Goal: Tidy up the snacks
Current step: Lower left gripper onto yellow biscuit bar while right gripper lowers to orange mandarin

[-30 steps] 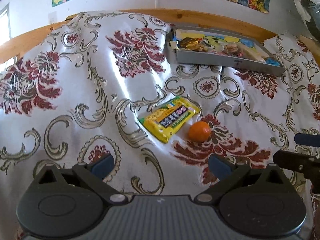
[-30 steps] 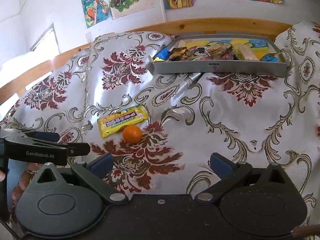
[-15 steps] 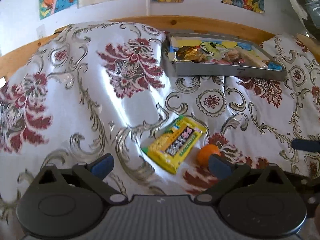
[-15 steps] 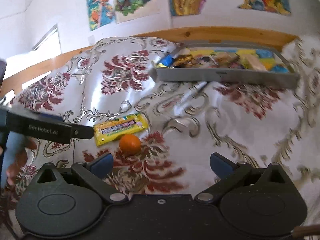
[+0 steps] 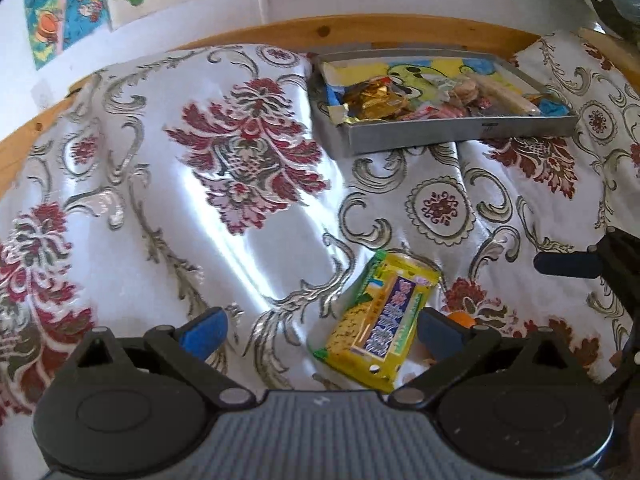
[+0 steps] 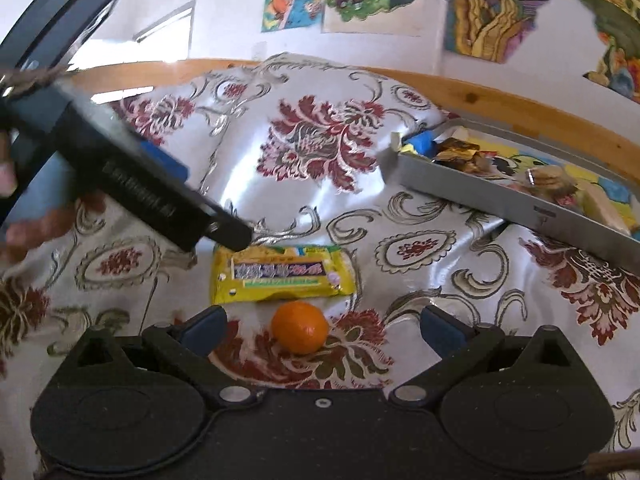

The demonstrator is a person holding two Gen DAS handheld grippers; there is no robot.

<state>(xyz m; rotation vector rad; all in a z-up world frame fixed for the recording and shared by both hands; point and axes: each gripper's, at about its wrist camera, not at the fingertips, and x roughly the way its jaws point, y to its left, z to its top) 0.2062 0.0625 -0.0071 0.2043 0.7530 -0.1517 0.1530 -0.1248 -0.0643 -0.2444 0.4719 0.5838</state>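
A yellow snack packet [image 5: 380, 320] [image 6: 282, 274] lies flat on the patterned cloth. My left gripper [image 5: 320, 326] hangs open over it, the packet sitting just inside its right finger. A small orange [image 6: 299, 327] rests in front of the packet, between the spread fingers of my open right gripper [image 6: 320, 326]. In the left wrist view the orange [image 5: 462, 319] peeks out behind the right finger. A grey tray [image 5: 460, 132] [image 6: 500, 200] holding several wrapped snacks stands at the back right. The left gripper's dark body [image 6: 132, 188] crosses the right wrist view, its tip touching or just above the packet's left end.
A shiny white cloth with red floral patterns [image 5: 248, 152] covers the surface, with folds and wrinkles. A wooden rail [image 5: 360, 32] runs along the back under a wall with colourful pictures. A hand [image 6: 24, 232] shows at the left edge of the right wrist view.
Both grippers have come closer to the packet and the orange. The packet now lies between the left fingers, the orange between the right fingers. Both stay open.
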